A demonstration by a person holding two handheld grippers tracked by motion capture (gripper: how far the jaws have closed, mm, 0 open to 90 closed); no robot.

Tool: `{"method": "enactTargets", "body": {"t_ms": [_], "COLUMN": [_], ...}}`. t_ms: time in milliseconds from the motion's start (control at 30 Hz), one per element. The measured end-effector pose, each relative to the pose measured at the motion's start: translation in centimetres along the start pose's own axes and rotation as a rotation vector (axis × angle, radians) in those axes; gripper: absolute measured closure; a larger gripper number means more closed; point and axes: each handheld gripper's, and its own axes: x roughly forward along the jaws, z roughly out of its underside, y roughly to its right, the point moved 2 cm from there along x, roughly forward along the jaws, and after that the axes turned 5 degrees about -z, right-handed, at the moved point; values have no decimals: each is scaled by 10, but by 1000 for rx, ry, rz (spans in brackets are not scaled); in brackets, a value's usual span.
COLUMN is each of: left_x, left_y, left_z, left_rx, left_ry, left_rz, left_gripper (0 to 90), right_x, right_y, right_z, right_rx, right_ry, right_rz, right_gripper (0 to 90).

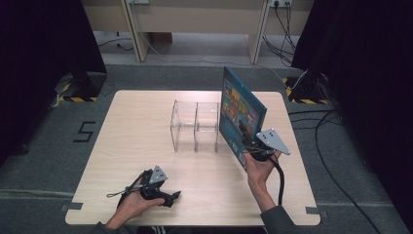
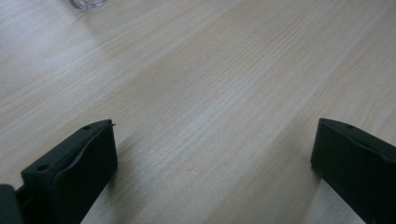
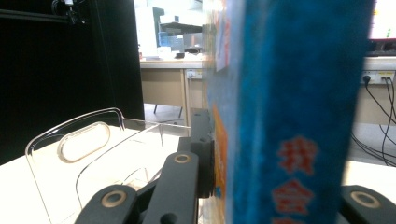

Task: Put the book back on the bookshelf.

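Observation:
A blue picture book (image 1: 239, 113) stands upright in the air at the table's right, its cover facing left, with my right gripper (image 1: 254, 145) shut on its lower edge. In the right gripper view the book's blue spine (image 3: 289, 107) is pinched between the black jaws. A clear acrylic rack (image 1: 195, 126) with two compartments stands at mid-table, just left of the book; its clear wall (image 3: 88, 154) rises close by at the left of that view. My left gripper (image 1: 173, 197) lies near the front edge, its jaws wide open over bare wood (image 2: 210, 116).
The light wooden table (image 1: 136, 146) has free room left of the rack and along the front. Black curtains flank the scene. Desks and cables (image 1: 321, 141) lie on the floor beyond and to the right.

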Motion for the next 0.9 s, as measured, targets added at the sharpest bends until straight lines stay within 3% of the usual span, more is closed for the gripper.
{"method": "enactTargets", "body": {"t_ms": [400, 900], "left_x": [0, 0], "left_y": [0, 0], "left_z": [0, 0], "left_rx": [0, 2], "left_ry": [0, 0], "left_rz": [0, 0], "left_gripper": [0, 0], "right_x": [14, 19], "right_y": [0, 5], "right_z": [7, 13], "right_rx": [11, 18], "right_ry": [4, 58], "right_rz": [19, 37], "right_gripper": [828, 824]}}
